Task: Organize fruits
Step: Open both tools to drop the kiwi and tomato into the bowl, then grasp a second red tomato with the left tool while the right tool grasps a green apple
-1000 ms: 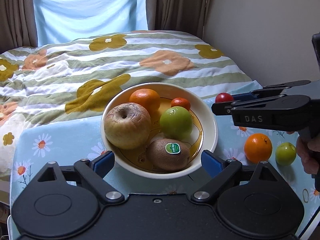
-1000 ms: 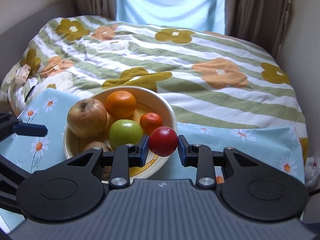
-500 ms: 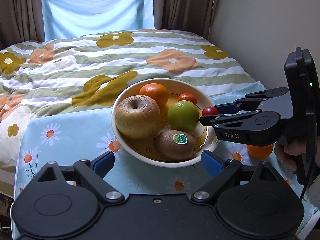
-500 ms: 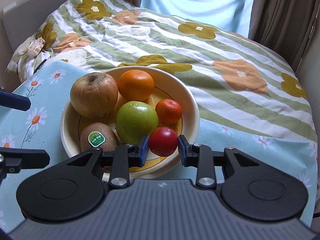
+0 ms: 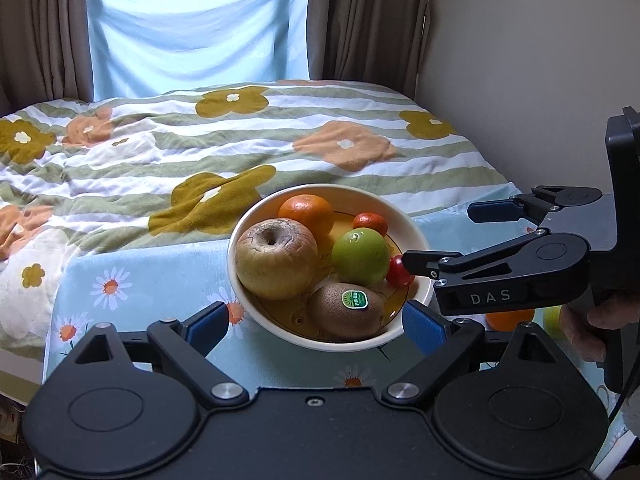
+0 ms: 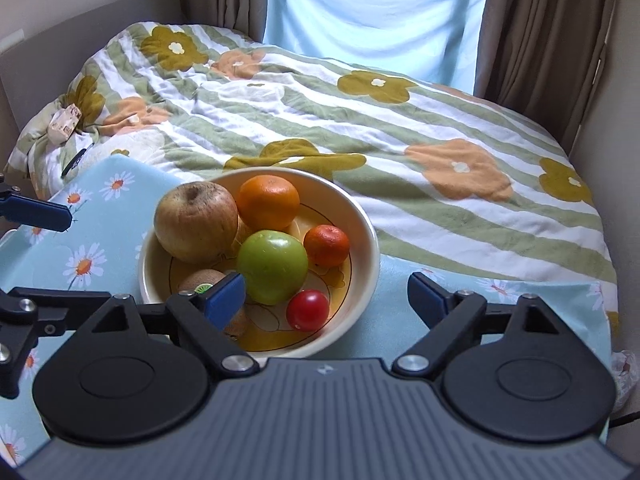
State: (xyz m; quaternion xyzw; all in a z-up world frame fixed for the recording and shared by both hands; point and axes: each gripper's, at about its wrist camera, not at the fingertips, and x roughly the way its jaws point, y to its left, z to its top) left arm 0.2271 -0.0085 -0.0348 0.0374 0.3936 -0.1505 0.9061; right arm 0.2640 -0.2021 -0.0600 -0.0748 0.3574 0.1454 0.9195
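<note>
A cream bowl (image 5: 344,189) on the daisy cloth holds a brownish apple (image 5: 276,258), an orange (image 5: 306,210), a small mandarin (image 5: 370,224), a green apple (image 5: 360,256), a kiwi (image 5: 346,312) and a small red tomato (image 6: 308,310). My right gripper (image 6: 326,298) hangs over the bowl's near right side. Its jaws are opening and stand wide, and the tomato (image 5: 398,272) lies loose in the bowl beneath them, touched by neither pad. My left gripper (image 5: 316,327) is open in front of the bowl and holds nothing.
Another orange (image 5: 510,318) and a green fruit (image 5: 552,316) lie on the cloth right of the bowl, partly hidden behind the right gripper and the hand on it. A bed with a flowered blanket (image 5: 240,140) lies beyond the table, with a wall on the right.
The right gripper carried the red tomato in over the bowl and let it go. The tomato now rests inside by the green apple, and the jaws have spread wide.
</note>
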